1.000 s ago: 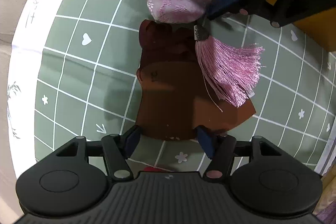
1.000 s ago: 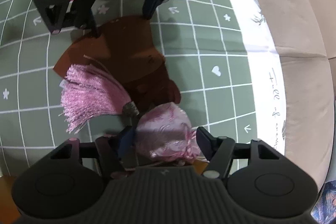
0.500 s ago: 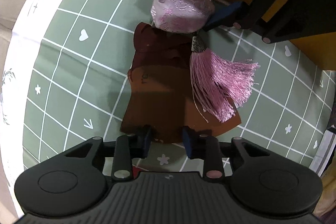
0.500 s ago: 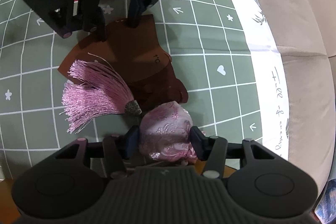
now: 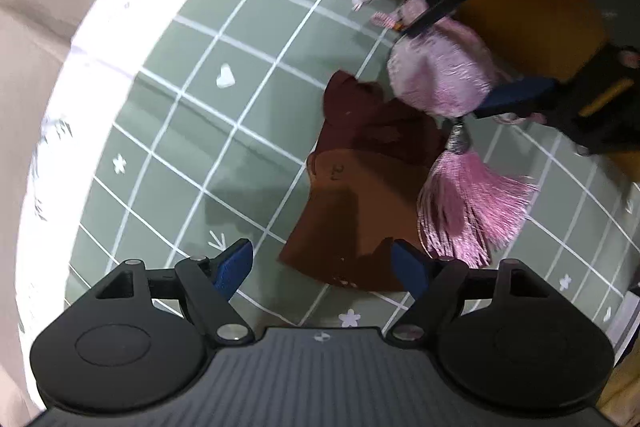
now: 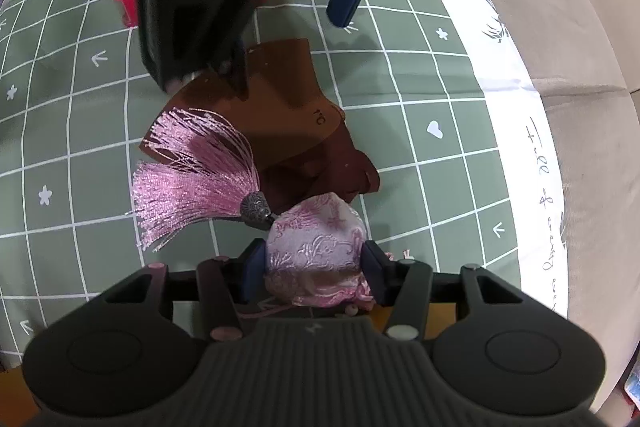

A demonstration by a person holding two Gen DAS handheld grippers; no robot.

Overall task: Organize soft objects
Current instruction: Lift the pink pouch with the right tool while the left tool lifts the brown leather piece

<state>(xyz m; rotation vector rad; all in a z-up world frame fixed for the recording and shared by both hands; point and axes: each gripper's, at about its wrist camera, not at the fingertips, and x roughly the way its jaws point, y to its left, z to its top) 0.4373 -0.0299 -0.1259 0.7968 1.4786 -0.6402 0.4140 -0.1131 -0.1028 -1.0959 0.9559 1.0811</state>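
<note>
Since a second ago: left gripper shifted sideways along the brown cloth, its jaws pinched narrow, now opening wide with only the cloth's near edge below them, pads clear. Right gripper: unmoved, jaws clamped on the pink pouch. Pouch: at the cloth's far end, over the green grid mat, touching the cloth. Tassel: fanned partly over the cloth. Orange box: behind the pouch.
</note>
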